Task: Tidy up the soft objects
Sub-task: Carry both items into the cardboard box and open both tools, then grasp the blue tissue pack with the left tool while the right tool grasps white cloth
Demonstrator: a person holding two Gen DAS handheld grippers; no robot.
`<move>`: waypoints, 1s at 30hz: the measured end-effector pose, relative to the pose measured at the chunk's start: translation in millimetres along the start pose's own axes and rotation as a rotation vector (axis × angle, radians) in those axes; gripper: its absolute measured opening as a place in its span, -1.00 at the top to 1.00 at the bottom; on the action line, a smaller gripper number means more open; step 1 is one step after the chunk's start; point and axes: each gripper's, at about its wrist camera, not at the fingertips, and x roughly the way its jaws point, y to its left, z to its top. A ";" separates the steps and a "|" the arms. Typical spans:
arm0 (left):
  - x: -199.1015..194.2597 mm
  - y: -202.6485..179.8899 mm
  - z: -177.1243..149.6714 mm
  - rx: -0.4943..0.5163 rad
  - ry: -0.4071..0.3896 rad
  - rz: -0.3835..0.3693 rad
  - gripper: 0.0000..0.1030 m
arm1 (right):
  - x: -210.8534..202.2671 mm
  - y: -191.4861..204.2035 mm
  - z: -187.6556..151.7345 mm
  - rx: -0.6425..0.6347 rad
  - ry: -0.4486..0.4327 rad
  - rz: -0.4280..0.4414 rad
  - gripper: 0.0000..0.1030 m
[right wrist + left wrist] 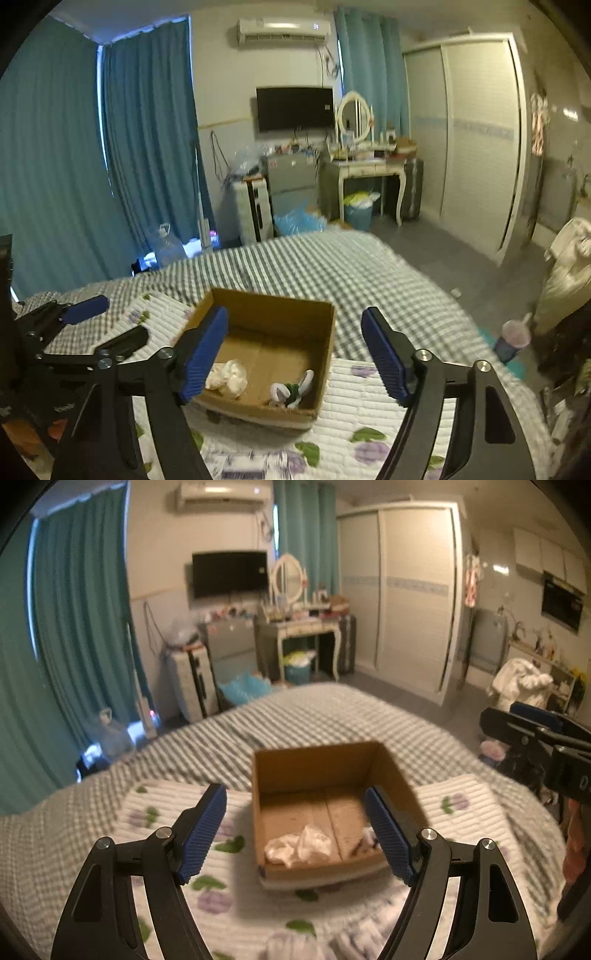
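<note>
An open cardboard box [317,768] stands on a white floral quilt [162,812] on the bed; it also shows in the right wrist view [273,310]. Inside lie a crumpled white cloth [299,847], seen in the right wrist view [227,374], and a small white and green soft item [291,391]. My left gripper [295,834] is open and empty, just above the box's near side. My right gripper [295,354] is open and empty, over the box's near right corner. The left gripper shows in the right wrist view [107,325], and the right gripper in the left wrist view [524,716].
A grey checked blanket [295,712] covers the bed beyond the quilt. Past the bed stand a dressing table [306,627], a small fridge [229,642], a wardrobe [413,590] and teal curtains [74,627]. A cup [513,339] stands on the floor at the right.
</note>
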 end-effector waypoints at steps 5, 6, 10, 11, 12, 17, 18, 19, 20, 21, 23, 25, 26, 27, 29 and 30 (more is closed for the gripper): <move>-85.8 0.7 -8.9 -0.002 -0.076 0.042 -0.84 | -85.9 14.9 0.9 -0.031 -0.033 -0.029 -0.90; -96.6 0.2 -13.9 0.005 -0.080 0.057 -0.84 | -98.2 17.5 -2.9 -0.036 -0.037 -0.030 -1.00; -121.7 2.6 -41.7 -0.001 -0.053 0.092 -0.84 | -128.6 31.5 -35.9 -0.050 -0.001 -0.015 -1.00; -123.4 3.8 -52.1 -0.015 -0.035 0.094 -0.84 | -132.5 33.4 -48.6 -0.045 0.015 -0.008 -1.00; -122.2 5.2 -61.9 -0.032 -0.016 0.095 -0.84 | -134.8 34.3 -61.4 -0.038 0.029 0.001 -1.00; -103.8 10.8 -117.8 -0.116 0.092 0.085 -0.84 | -109.1 48.2 -134.7 -0.047 0.160 0.014 -1.00; -101.2 8.8 -128.3 -0.129 0.105 0.090 -0.84 | -101.7 49.0 -147.8 -0.040 0.187 0.007 -1.00; -95.9 10.2 -140.0 -0.149 0.121 0.098 -0.84 | -92.8 49.7 -162.5 -0.032 0.218 0.007 -1.00; -88.5 11.3 -152.3 -0.171 0.144 0.101 -0.84 | -85.2 48.8 -175.7 -0.024 0.242 0.017 -1.00; -85.3 13.1 -161.9 -0.179 0.160 0.101 -0.84 | -76.3 50.7 -188.0 -0.017 0.270 0.031 -1.00; -69.9 13.0 -179.8 -0.183 0.203 0.112 -0.84 | -57.9 56.5 -209.8 -0.014 0.329 0.046 -1.00; -64.3 14.2 -192.2 -0.174 0.232 0.118 -0.84 | -40.6 62.9 -231.4 -0.022 0.387 0.057 -0.97; -59.4 13.9 -197.9 -0.169 0.249 0.118 -0.84 | -33.1 64.6 -237.8 -0.027 0.406 0.066 -0.94; -59.2 16.8 -202.9 -0.166 0.256 0.118 -0.84 | -26.4 67.6 -244.3 -0.034 0.427 0.078 -0.84; -54.7 18.2 -209.8 -0.164 0.272 0.121 -0.84 | -12.3 74.0 -258.1 -0.041 0.472 0.105 -0.70; -52.0 19.2 -212.4 -0.165 0.277 0.121 -0.84 | -5.1 76.7 -264.5 -0.040 0.495 0.114 -0.56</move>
